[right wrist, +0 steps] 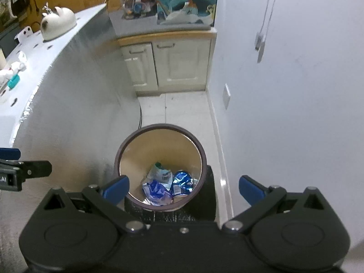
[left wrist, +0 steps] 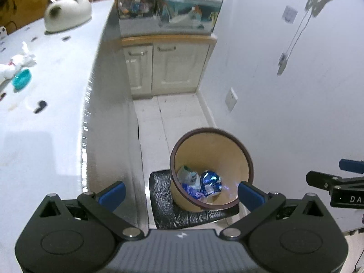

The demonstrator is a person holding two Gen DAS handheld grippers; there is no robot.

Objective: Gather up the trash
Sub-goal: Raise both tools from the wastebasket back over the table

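Note:
A tan waste bin with a dark rim [left wrist: 227, 154] stands on a black mat on the floor, beside the white counter. It holds crumpled blue foil wrappers [left wrist: 210, 182] and a pale packet. In the right wrist view the bin [right wrist: 159, 145] lies just below me, with the wrappers [right wrist: 182, 180] inside. My left gripper [left wrist: 180, 192] is open and empty above the bin's near rim. My right gripper [right wrist: 184, 187] is open and empty over the bin. The right gripper also shows at the right edge of the left wrist view [left wrist: 329, 179].
On the white counter [left wrist: 56, 91] lie crumpled white tissue [left wrist: 20, 61], a teal bowl [left wrist: 21, 79], a small dark object [left wrist: 40, 106] and a white kettle [left wrist: 67, 13]. A cream cabinet [left wrist: 168, 68] stands at the far end; a white wall [left wrist: 284, 113] on the right.

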